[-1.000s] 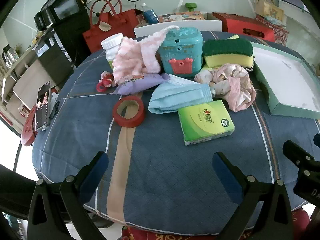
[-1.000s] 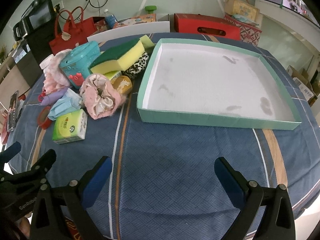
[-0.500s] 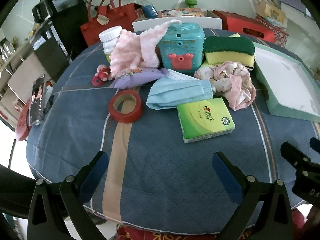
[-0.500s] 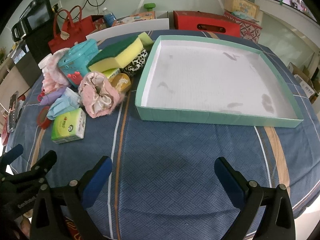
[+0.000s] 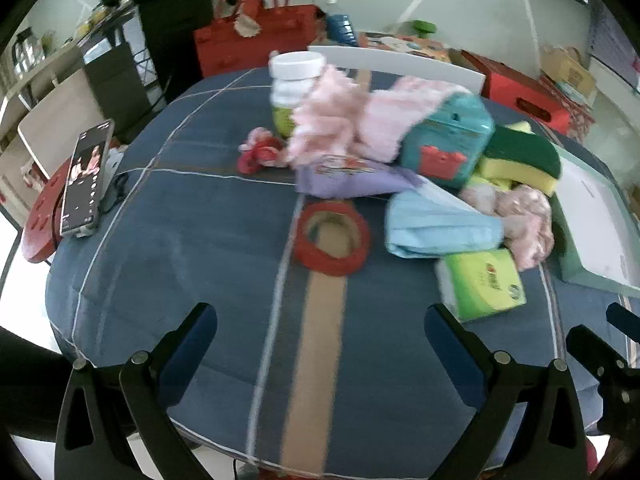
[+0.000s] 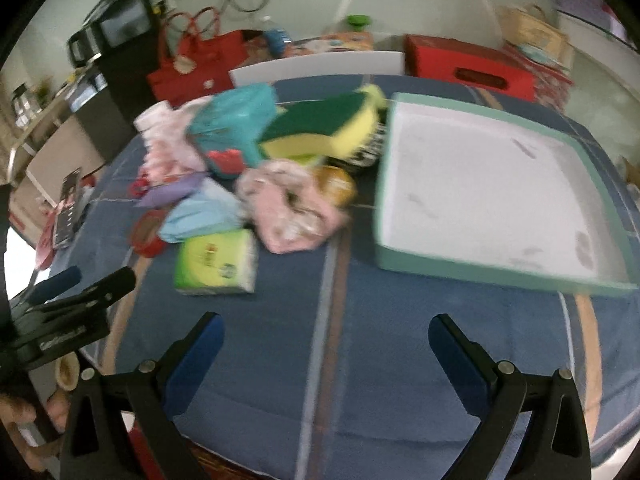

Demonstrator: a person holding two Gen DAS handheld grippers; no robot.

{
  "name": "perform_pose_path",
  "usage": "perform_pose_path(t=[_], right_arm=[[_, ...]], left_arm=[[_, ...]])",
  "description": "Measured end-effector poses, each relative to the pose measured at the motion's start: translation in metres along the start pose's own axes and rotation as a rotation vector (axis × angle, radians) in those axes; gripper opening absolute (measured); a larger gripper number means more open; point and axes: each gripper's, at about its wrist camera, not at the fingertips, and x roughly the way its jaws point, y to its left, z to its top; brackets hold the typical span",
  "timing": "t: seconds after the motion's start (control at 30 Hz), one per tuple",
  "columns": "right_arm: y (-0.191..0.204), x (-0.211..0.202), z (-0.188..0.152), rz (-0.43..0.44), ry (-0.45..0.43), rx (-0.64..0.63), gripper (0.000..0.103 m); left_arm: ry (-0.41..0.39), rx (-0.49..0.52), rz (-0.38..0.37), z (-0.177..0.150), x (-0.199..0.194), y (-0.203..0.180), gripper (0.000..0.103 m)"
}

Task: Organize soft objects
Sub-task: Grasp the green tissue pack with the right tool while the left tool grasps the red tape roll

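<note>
A heap of things lies mid-table: a pink towel [image 5: 344,124], a blue face mask [image 5: 436,226], a pink scrunchie [image 6: 288,208], a green-and-yellow sponge [image 6: 332,132], a green tissue pack [image 6: 218,262] and a purple pouch [image 5: 352,178]. To the right of the heap stands an empty teal tray [image 6: 404,176]. My left gripper [image 5: 320,336] is open over the near cloth, short of a red tape roll [image 5: 332,242]. My right gripper [image 6: 326,342] is open too, its fingers holding nothing, in front of the tissue pack and the tray.
A teal toy box [image 5: 448,140], a white-capped bottle [image 5: 294,88] and a small red toy [image 5: 258,152] sit among the heap. A phone [image 5: 86,178] leans at the table's left edge. Red bags and boxes stand behind the table.
Both views have swung left and are blurred by motion. The left gripper now faces the tape roll, with the tissue pack off to its right. The right gripper has come nearer the heap. No object has moved.
</note>
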Motion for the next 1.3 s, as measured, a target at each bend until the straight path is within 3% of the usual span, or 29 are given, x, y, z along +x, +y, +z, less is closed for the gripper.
perform_pose_path(t=[0.43, 0.9, 1.0, 1.07, 1.23, 1.3], right_arm=[[0.067, 0.046, 0.019, 0.029, 0.05, -0.125, 0.103], [0.072, 0.082, 0.022, 0.016, 0.069, -0.078, 0.103], [0.065, 0.08, 0.024, 0.022, 0.064, -0.069, 0.096], [0.063, 0.08, 0.026, 0.03, 0.059, -0.067, 0.089], [0.066, 0.076, 0.027, 0.037, 0.05, -0.078, 0.068], [0.068, 0.075, 0.025, 0.039, 0.049, -0.079, 0.067]], left_arm=[[0.019, -0.009, -0.042, 0.013, 0.029, 0.032, 0.103], [0.043, 0.053, -0.068, 0.029, 0.064, 0.021, 0.103], [0.031, 0.057, -0.073, 0.033, 0.066, 0.015, 0.102], [0.027, 0.059, -0.081, 0.036, 0.068, 0.013, 0.098], [0.028, 0.084, -0.103, 0.038, 0.068, -0.001, 0.074], [0.025, 0.092, -0.122, 0.038, 0.067, -0.007, 0.065]])
